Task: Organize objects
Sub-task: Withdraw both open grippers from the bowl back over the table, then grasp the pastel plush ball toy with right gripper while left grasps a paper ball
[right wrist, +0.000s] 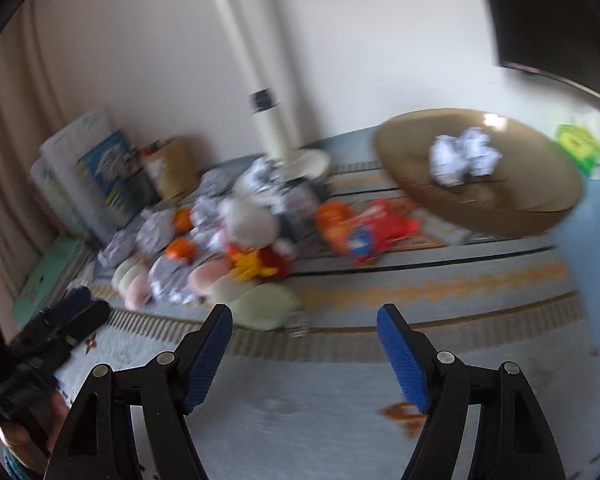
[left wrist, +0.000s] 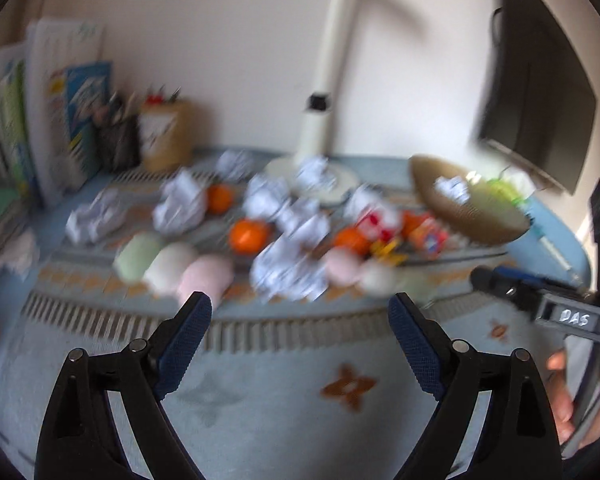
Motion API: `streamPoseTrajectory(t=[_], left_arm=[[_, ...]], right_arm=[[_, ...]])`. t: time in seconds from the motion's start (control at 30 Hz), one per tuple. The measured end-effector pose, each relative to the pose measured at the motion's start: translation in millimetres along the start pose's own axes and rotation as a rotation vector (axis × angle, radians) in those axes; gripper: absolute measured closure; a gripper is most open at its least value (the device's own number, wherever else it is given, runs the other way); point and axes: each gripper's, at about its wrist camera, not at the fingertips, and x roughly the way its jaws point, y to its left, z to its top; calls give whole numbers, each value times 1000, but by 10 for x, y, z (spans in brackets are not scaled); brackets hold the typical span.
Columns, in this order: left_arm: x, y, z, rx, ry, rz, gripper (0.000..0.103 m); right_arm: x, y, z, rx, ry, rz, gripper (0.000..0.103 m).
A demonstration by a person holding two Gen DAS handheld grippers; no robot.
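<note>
Centrally, a blurred heap of crumpled paper balls (left wrist: 288,272) is seen on the patterned cloth (left wrist: 260,400), mixed with oranges (left wrist: 249,235), pastel pads (left wrist: 172,266) and red-and-yellow toys (right wrist: 260,264). At two o'clock from the heap a shallow woven basket (right wrist: 532,200) is found, tilted toward the camera, with two paper balls (right wrist: 462,156) inside it. A white lamp post (left wrist: 324,92) is planted at twelve o'clock behind the heap; books (left wrist: 72,120) and a brown pen holder (left wrist: 166,136) are stacked at ten o'clock. The left gripper (left wrist: 300,306) is held spread wide, nothing between its blue pads, short of the heap. The right gripper (right wrist: 305,318) is likewise spread and empty, its pads apart from everything on the cloth.
</note>
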Motion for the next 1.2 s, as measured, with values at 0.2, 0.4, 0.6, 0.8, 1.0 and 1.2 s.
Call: streamPoseTrajectory(t=[0.2, 0.4, 0.6, 0.8, 1.0, 1.2], left_arm=[[83, 111, -140, -41, 15, 14, 13], [47, 92, -148, -38, 9, -13, 13], [55, 328, -135, -151, 21, -100, 13], [79, 364, -144, -189, 30, -116, 13], [59, 307, -134, -156, 20, -120, 13], [163, 258, -20, -137, 65, -177, 14]], right_arm=[[220, 94, -136, -32, 15, -45, 21], [199, 67, -157, -32, 17, -26, 21], [240, 102, -166, -56, 36, -23, 21], [255, 127, -173, -69, 38, -27, 21], [280, 107, -169, -43, 52, -19, 21], [394, 61, -130, 3, 134, 25, 21]])
